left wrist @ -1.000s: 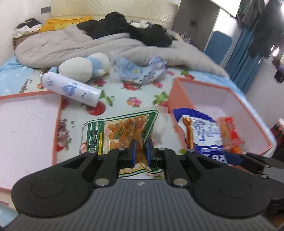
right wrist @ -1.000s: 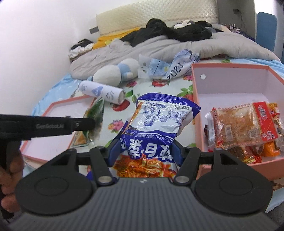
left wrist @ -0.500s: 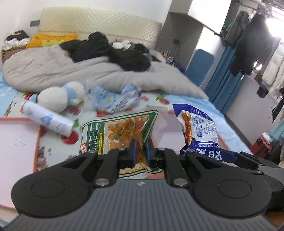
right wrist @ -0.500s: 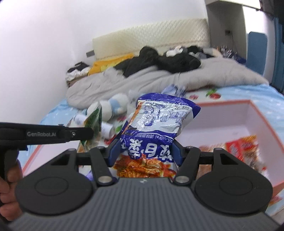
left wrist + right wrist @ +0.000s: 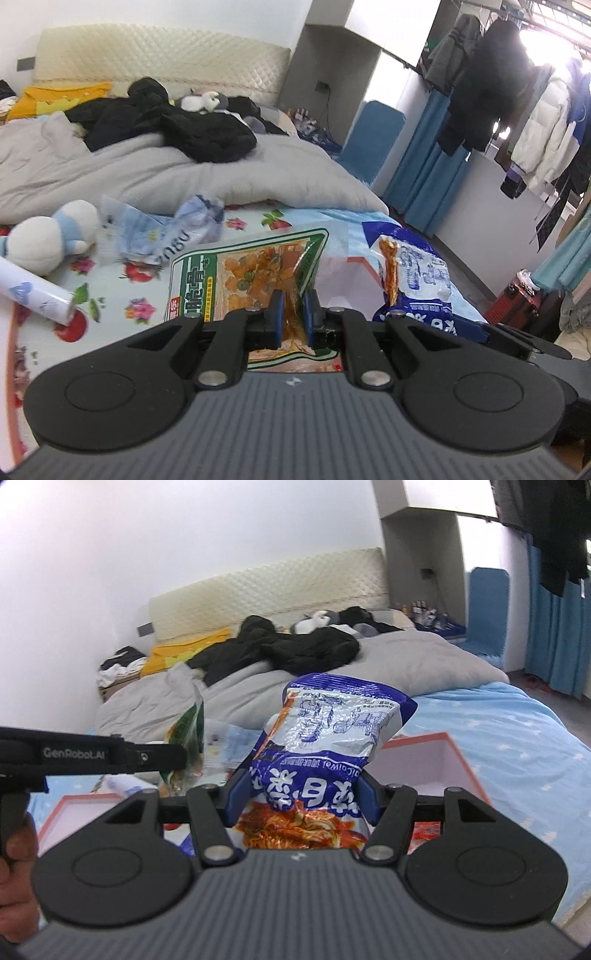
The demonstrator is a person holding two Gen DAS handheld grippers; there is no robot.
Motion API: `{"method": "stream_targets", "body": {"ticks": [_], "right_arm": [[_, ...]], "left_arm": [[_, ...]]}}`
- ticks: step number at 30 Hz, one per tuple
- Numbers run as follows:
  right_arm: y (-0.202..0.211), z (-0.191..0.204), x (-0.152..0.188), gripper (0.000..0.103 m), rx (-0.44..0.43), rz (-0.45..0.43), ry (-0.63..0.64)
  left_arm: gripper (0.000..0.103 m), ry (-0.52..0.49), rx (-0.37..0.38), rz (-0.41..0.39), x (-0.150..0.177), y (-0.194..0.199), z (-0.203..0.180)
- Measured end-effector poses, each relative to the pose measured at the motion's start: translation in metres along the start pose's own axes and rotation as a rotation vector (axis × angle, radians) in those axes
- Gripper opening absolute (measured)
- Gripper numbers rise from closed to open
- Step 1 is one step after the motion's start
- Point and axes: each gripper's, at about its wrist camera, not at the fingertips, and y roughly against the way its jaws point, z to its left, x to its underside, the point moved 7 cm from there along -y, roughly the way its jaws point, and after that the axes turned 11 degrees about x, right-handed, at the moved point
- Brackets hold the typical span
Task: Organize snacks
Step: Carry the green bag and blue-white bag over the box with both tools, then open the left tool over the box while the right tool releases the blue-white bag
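My left gripper (image 5: 292, 312) is shut on a green-edged snack bag (image 5: 236, 273) of orange pieces and holds it up above the bed. My right gripper (image 5: 301, 794) is shut on a blue and white noodle packet (image 5: 332, 734), also lifted. That packet shows at the right in the left wrist view (image 5: 413, 280). The green bag shows edge-on at the left in the right wrist view (image 5: 192, 731), beside the left gripper's arm. The pink box (image 5: 436, 760) lies below and behind the blue packet, with a red snack pack (image 5: 424, 829) inside.
A white spray can (image 5: 33, 291), a plush toy (image 5: 48, 236) and a crumpled blue-white bag (image 5: 166, 236) lie on the floral sheet. A grey quilt (image 5: 147, 173) with black clothes covers the far bed. The pink box lid (image 5: 74, 808) lies at left.
Both grippers have risen and tilted upward with their bags. The bed and the pink box have dropped lower in both views, and more of the room shows.
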Motion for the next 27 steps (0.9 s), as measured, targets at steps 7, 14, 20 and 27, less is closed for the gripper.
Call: {"method": "stream_targets", "body": {"ticks": [7,14,20,27], "right_arm": [[-0.038,-0.04,0.006,0.062,0.043,0.047,-0.018],[-0.092,-0.064,0.036,0.063,0.085,0.148,-0.02],[-0.115,-0.073,0.064,0.063,0.094,0.208,-0.033],[-0.123,-0.08,0.074,0.065,0.117,0.249,-0.047]], "left_arm": [[0.013,0.012,0.011,0.073,0.003,-0.071,-0.005],[0.013,0.034,0.026,0.191,0.028,-0.146,0.007],[0.012,0.04,0.04,0.266,0.049,-0.179,0.021],[0.018,0.026,0.048,0.252,0.047,-0.169,0.02]]}}
